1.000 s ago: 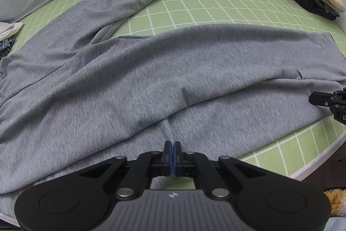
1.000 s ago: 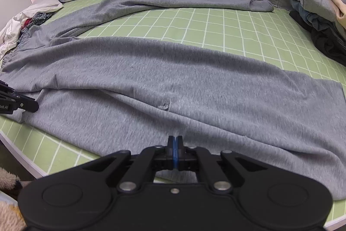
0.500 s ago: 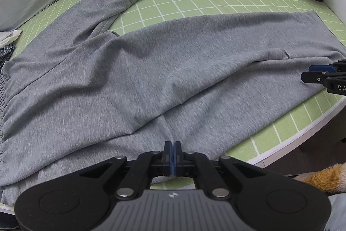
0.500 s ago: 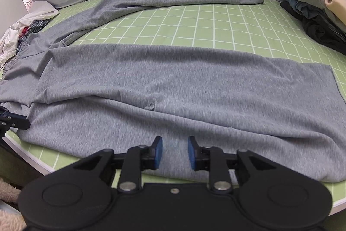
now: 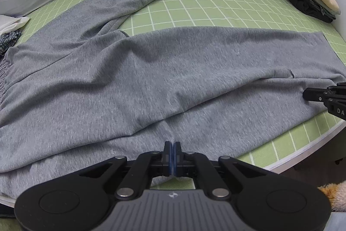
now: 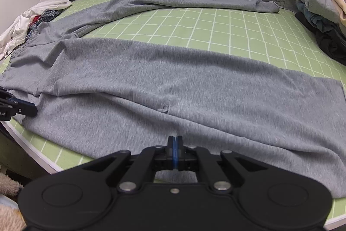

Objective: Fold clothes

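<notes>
Grey trousers [image 5: 164, 70] are spread across the middle of a green checked bed sheet [image 5: 216, 8], one leg angled to the upper right. The left claw [image 5: 172, 158] is clamped on the near hem at lower centre. The right claw [image 6: 175, 152], having just been closing, is pinched on that same edge.

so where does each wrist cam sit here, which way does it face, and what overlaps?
Left wrist: behind the left gripper, angled down across the grey trousers on the green checked sheet; jaws shut on the near fabric edge, right gripper at the right edge.
Right wrist: behind the right gripper, same downward look; jaws have just been closing on the fabric, left gripper at the left edge.
Shared: trousers, sheet, folded pile, each other's gripper.
</notes>
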### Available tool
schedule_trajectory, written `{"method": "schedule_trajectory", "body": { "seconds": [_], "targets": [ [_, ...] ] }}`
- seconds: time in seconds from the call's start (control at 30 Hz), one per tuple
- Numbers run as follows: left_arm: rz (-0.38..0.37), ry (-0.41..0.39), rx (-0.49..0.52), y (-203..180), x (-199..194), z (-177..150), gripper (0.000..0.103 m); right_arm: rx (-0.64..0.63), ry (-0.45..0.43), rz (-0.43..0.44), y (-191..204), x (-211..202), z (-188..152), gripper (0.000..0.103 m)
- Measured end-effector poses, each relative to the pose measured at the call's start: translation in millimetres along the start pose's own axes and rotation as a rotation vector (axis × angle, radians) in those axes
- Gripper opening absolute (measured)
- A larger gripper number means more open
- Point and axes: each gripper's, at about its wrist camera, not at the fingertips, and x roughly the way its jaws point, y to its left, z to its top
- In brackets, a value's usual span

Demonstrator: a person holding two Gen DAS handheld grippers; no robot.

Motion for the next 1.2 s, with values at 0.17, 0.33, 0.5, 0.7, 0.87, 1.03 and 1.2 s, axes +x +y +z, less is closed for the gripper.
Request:
{"method": "schedule_trajectory", "body": {
  "seconds": [0.17,0.33,0.5,0.7,0.87,1.03,1.2],
  "targets": [
    [-0.031,-0.059,0.029,2,-26,0,0.001,0.022,-0.063,0.002,-6,-32,3,0.000],
    [-0.066,-0.052,0.042,6,-37,-4,0.001,0.039,-0.047,-0.012,-10,-37,0,0.000],
    [-0.053,-0.002,0.084,-5,-21,-9,0.001,0.025,-0.021,0.001,-6,-19,1,0.004],
    [-0.056,0.039,0.151,-17,-11,-16,0.000,-0.024,-0.029,-0.020,5,-1,10,0.021],
    [-0.063,0.085,0.141,-16,-8,-24,0.000,0.023,-0.050,-0.060,-4,5,22,0.025],
    [-0.081,0.122,0.115,-10,-7,-29,0.000,0.072,-0.034,-0.084,-18,12,25,0.025],
    [-0.134,0.182,0.135,-12,-2,-34,0.000,0.085,-0.018,-0.107,-23,15,21,0.026]
  ]
}}
